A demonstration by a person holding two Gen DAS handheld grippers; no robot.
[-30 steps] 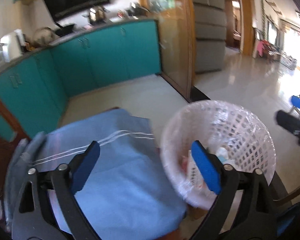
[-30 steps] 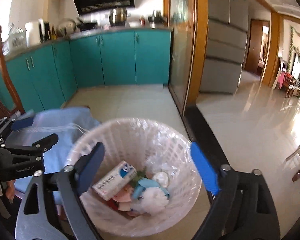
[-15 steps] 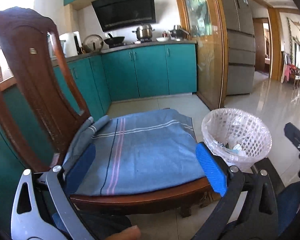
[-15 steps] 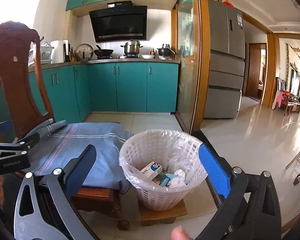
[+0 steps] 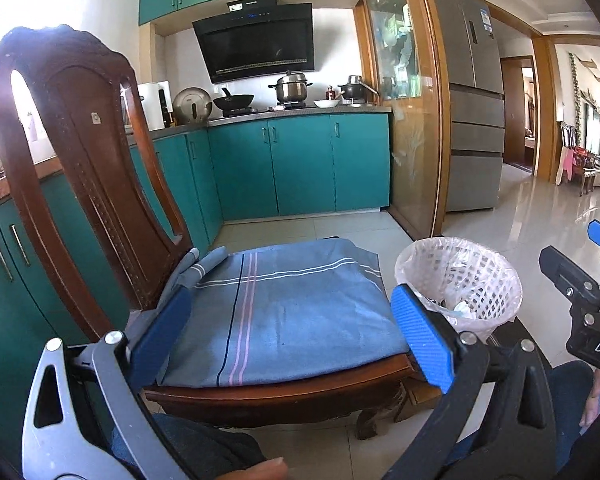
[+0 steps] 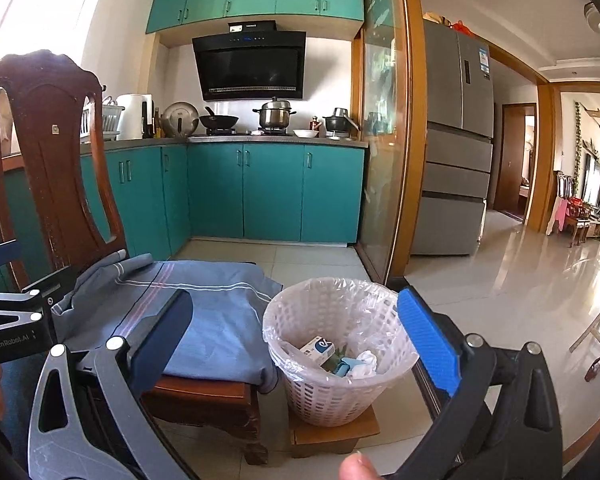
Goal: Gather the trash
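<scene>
Hovering, both spread and empty: left gripper over chair cloth, right gripper. Trash sits in bin, lower centre. Scan for leftovers before grabbing anything.

The right claw hangs wide apart, holding nothing. A lined basket with trash stands on a stool, just beside the chair.

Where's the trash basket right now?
In the right wrist view the trash basket sits low centre on a small wooden stool, just right of the chair.
</scene>
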